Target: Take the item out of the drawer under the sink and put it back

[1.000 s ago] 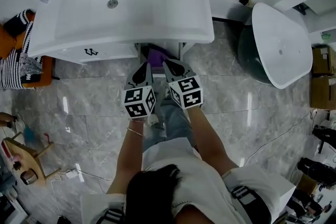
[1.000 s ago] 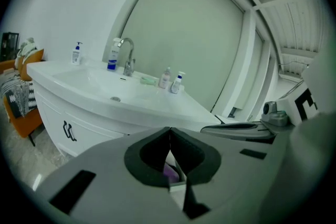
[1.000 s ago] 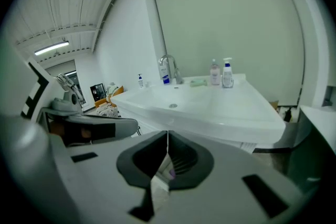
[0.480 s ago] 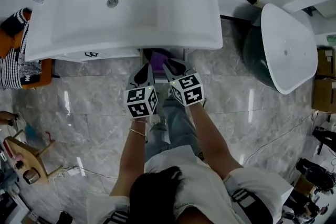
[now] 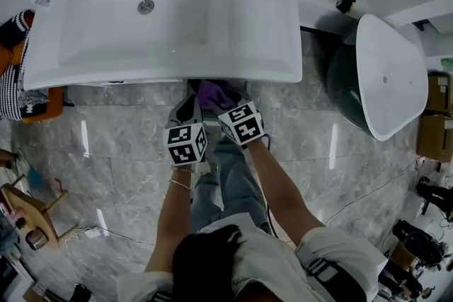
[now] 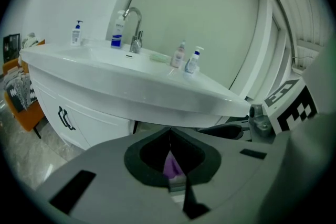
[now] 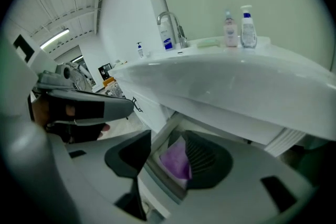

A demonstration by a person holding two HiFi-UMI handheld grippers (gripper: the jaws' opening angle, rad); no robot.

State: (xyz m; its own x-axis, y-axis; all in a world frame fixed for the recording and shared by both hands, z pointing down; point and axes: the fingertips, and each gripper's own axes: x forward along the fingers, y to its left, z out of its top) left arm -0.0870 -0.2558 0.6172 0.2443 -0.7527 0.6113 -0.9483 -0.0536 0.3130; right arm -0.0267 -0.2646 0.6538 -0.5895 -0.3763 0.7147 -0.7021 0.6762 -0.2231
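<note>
as right gripper (image 7: 167, 140) opens, purple item (image 7: 176, 162) lies between

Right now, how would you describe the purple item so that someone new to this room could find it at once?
Start at the wide white sink. Below its front edge a white drawer stands open. The purple item lies inside it, the only purple thing among white and grey surfaces.
</note>
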